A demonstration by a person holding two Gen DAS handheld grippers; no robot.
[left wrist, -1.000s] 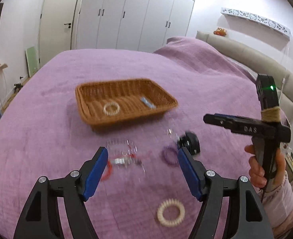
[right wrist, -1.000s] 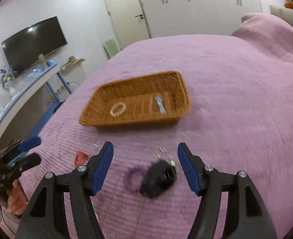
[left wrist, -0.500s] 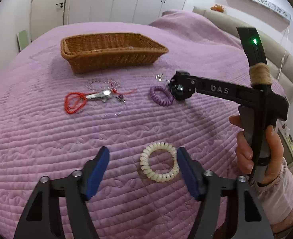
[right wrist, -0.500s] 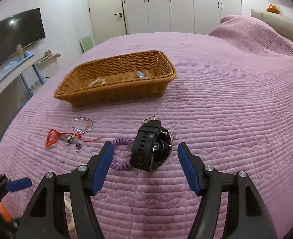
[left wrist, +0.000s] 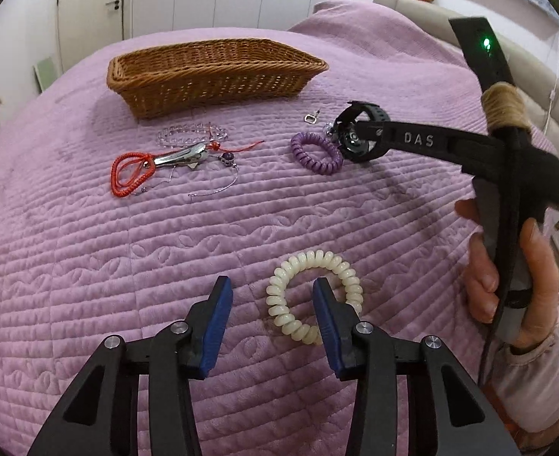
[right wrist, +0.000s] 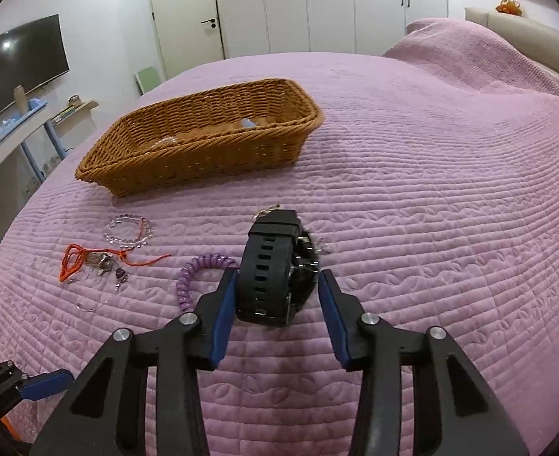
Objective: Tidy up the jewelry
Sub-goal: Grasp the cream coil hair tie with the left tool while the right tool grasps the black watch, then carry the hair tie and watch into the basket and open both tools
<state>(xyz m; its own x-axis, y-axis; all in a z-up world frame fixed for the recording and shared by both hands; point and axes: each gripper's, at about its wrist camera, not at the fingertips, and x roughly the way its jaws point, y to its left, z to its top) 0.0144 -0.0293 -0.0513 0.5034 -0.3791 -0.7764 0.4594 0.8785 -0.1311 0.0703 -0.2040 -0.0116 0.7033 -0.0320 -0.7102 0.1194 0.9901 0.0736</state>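
A cream coil bracelet (left wrist: 313,296) lies on the purple bedspread. My left gripper (left wrist: 272,298) is open, with its right finger inside the ring and the left finger outside it. A black watch (right wrist: 275,266) lies between the fingers of my right gripper (right wrist: 277,296), which is open around it; the left pad is at the strap. The watch also shows in the left wrist view (left wrist: 359,136). A purple coil band (right wrist: 199,277) lies just left of the watch. A wicker basket (right wrist: 203,152) stands farther back and holds a clear bracelet and a small pale item.
A clear bead bracelet (right wrist: 127,230), a red cord with a silver clip (left wrist: 154,163) and a thin chain lie left of the watch. A small metal clasp (left wrist: 311,116) lies near the basket. A TV and a desk stand at the left.
Both grippers have moved down and forward. The left one now straddles the cream bracelet's rim. The right one has closed in around the watch, and both have narrowed.
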